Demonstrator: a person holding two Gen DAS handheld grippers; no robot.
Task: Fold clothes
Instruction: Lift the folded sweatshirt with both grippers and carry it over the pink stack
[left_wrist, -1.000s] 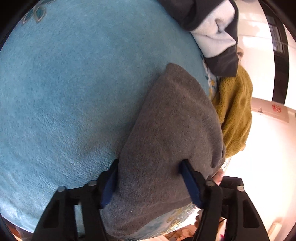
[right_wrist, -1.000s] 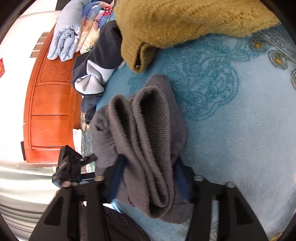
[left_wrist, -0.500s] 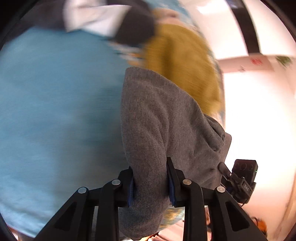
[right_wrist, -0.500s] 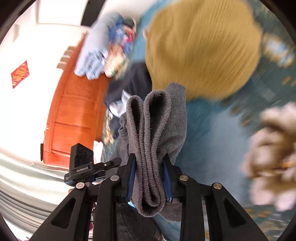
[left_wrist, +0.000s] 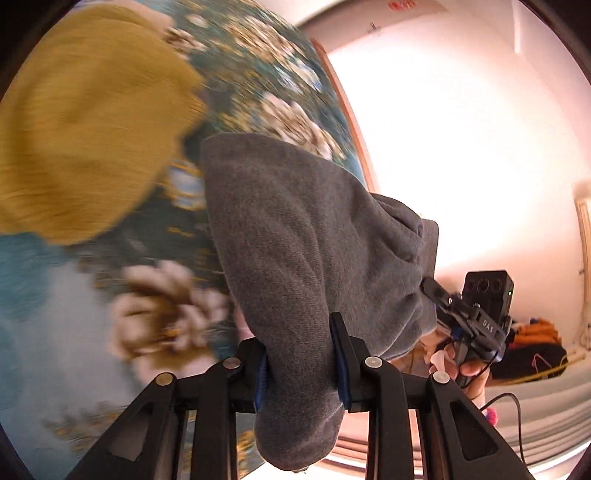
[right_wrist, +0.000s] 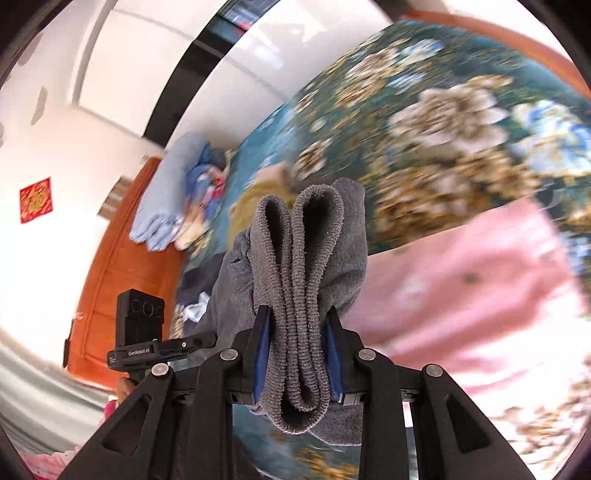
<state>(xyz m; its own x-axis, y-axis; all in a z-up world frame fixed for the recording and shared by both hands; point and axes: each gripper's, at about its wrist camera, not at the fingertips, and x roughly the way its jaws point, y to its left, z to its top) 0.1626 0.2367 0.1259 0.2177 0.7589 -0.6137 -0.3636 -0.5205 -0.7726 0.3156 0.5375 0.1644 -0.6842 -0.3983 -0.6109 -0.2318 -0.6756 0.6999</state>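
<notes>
A folded grey knit garment (left_wrist: 295, 258) is held off the bed between both grippers. My left gripper (left_wrist: 301, 363) is shut on one end of it. My right gripper (right_wrist: 298, 356) is shut on the other end, where the ribbed layers (right_wrist: 299, 295) bunch between the blue pads. The right gripper also shows in the left wrist view (left_wrist: 476, 325), and the left gripper shows in the right wrist view (right_wrist: 147, 343). A mustard knit garment (left_wrist: 85, 122) lies on the bed beyond the grey one.
The bed cover is teal with a flower pattern (left_wrist: 258, 81). A pink garment (right_wrist: 472, 295) lies on the bed at the right. Pale blue bedding (right_wrist: 166, 195) and dark clothes (right_wrist: 195, 284) sit by the orange wooden headboard (right_wrist: 122, 266).
Both grippers closed on the grey garment, lifted it off the blue blanket and swung it across the bed, so the mustard garment and flowered cover now fill the views.
</notes>
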